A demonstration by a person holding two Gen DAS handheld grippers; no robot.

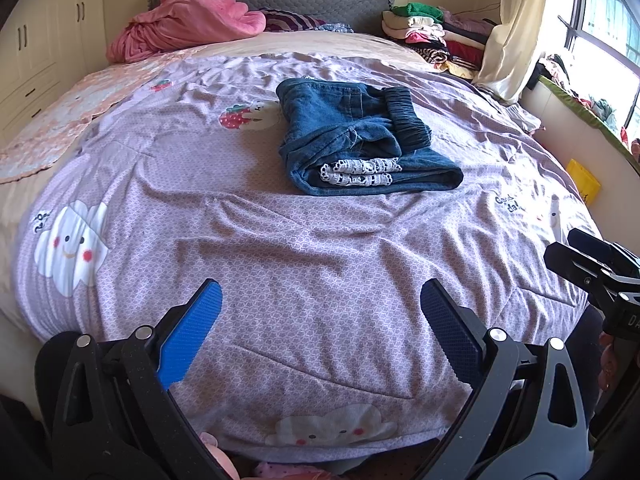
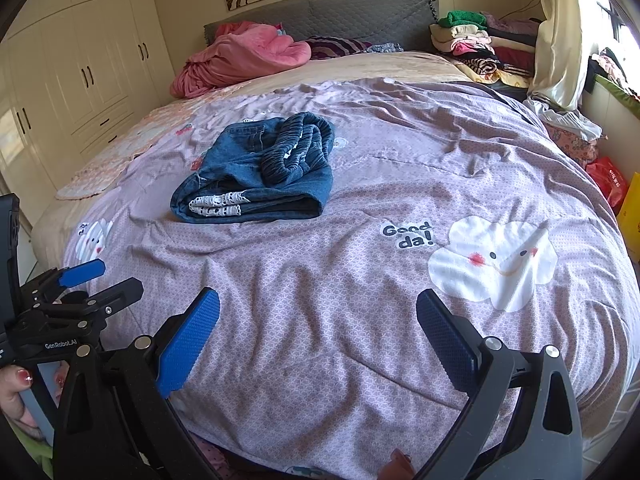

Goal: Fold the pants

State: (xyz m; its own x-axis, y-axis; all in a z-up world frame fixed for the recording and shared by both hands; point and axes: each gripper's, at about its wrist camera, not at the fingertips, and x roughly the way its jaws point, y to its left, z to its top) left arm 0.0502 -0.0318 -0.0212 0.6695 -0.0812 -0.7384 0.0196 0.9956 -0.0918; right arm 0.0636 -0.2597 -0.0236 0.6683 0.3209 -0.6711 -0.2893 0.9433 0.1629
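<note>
Left wrist view shows your left gripper [image 1: 320,312] spread wide, empty. Your right gripper [image 2: 318,316] likewise gapes above the lilac cartoon-print bedspread [image 2: 360,280]. Folded blue denim pants [image 1: 360,140] lie well ahead.

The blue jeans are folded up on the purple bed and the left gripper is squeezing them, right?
Not quite. The jeans are folded on the purple bedcover, but the left gripper is open and apart from them, as the left wrist view shows.
</note>
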